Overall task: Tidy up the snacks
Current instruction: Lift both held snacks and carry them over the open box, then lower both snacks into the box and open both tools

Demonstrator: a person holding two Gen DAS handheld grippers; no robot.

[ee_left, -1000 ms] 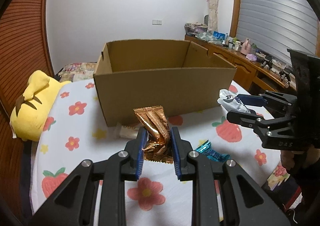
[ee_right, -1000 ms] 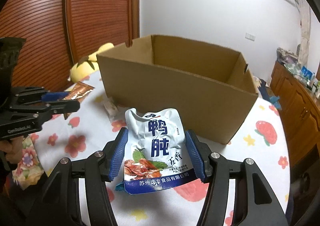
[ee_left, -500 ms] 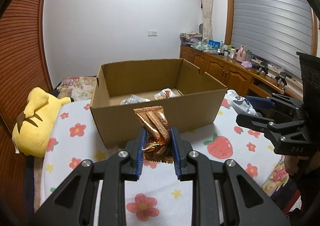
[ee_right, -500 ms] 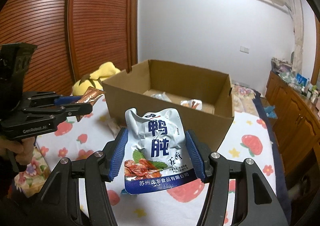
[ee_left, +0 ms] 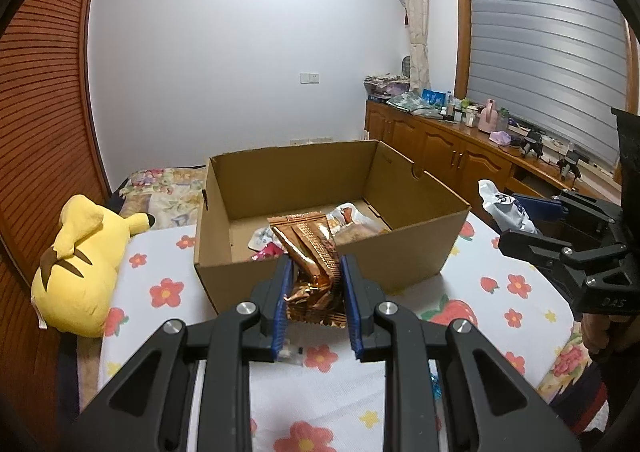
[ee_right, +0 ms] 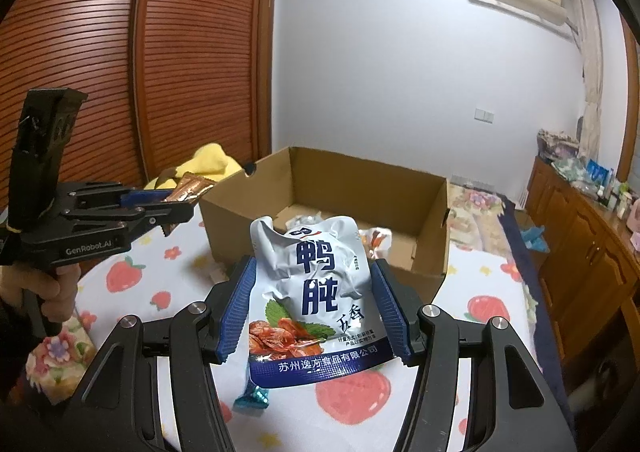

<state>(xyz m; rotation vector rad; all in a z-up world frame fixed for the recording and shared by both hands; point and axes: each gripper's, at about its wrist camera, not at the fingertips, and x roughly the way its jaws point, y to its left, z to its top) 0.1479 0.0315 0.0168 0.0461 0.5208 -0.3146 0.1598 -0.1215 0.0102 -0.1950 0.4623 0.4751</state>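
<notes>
My left gripper (ee_left: 314, 272) is shut on a copper foil snack packet (ee_left: 310, 248) and holds it above the bed, just before the near wall of an open cardboard box (ee_left: 320, 272). My right gripper (ee_right: 314, 284) is shut on a white and blue snack pouch (ee_right: 316, 292), raised in front of the same box (ee_right: 320, 220). The box holds several snack packets (ee_left: 352, 220). The left gripper also shows in the right wrist view (ee_right: 176, 208), and the right gripper in the left wrist view (ee_left: 508, 220), at the box's right.
A yellow plush toy (ee_left: 80, 256) lies left of the box on the flowered bedsheet (ee_left: 500, 312). A small teal wrapped candy (ee_right: 252, 400) lies on the sheet below my right gripper. Wooden cabinets (ee_left: 460, 156) with clutter run along the right wall.
Both grippers have risen with their packets, so the inside of the box now shows. The box looks lower and farther in both views.
</notes>
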